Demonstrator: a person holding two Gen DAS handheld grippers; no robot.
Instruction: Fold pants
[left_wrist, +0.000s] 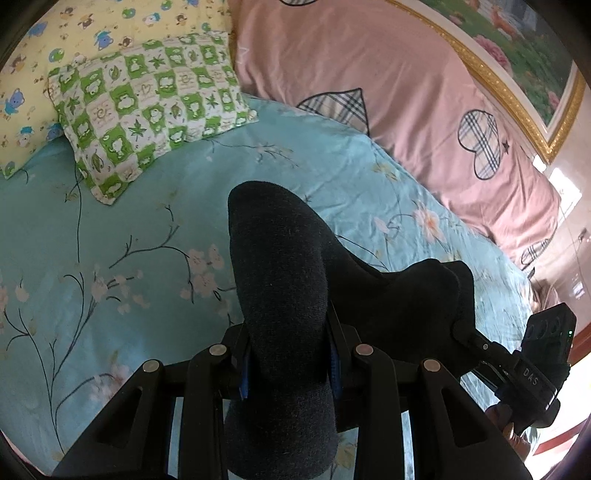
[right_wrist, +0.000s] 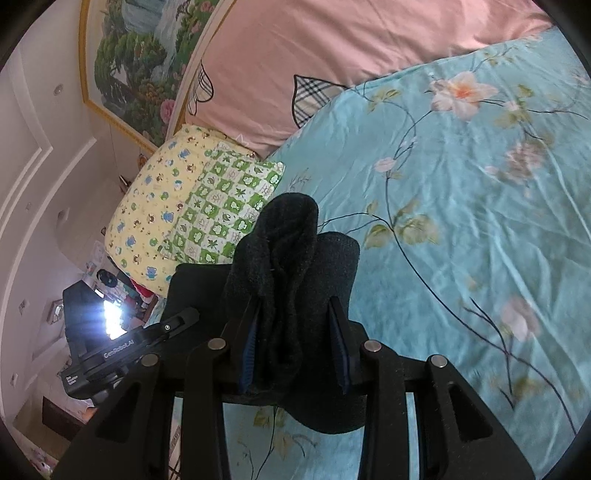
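Nearest the lens, left claw (left_wrist: 288, 354) is clamped on a thick bunch of dark charcoal knit fabric pants (left_wrist: 280, 266), blue pads pressing both sides, cloth bulging up past the fingertips and dropping below them. Right claw (right_wrist: 295, 347) does the same: jaws closed on a crumpled fold of the same dark garment, more of it draped under the fingers. In the left wrist view the right claw's black body sits just to the right with the pants stretched between the two; the right wrist view shows the left claw's body at its left. So pants are held up off the bed by both claws, not lying flat. Beneath and beyond: light blue floral bedsheet (right_wrist: 461, 221), bare where visible. Farther back, green-and-white checked pillow (left_wrist: 147, 107) overlaps a yellow cartoon-print pillow (left_wrist: 110, 26); pink quilt with plaid heart patches (left_wrist: 369, 74) along the far edge; gold-framed landscape picture (right_wrist: 140, 66) on the wall. Progress, judging: early or mid-fold, no neat folded stack visible, and a fold can't be confirmed. Left: lay down, flatten, finish folds.
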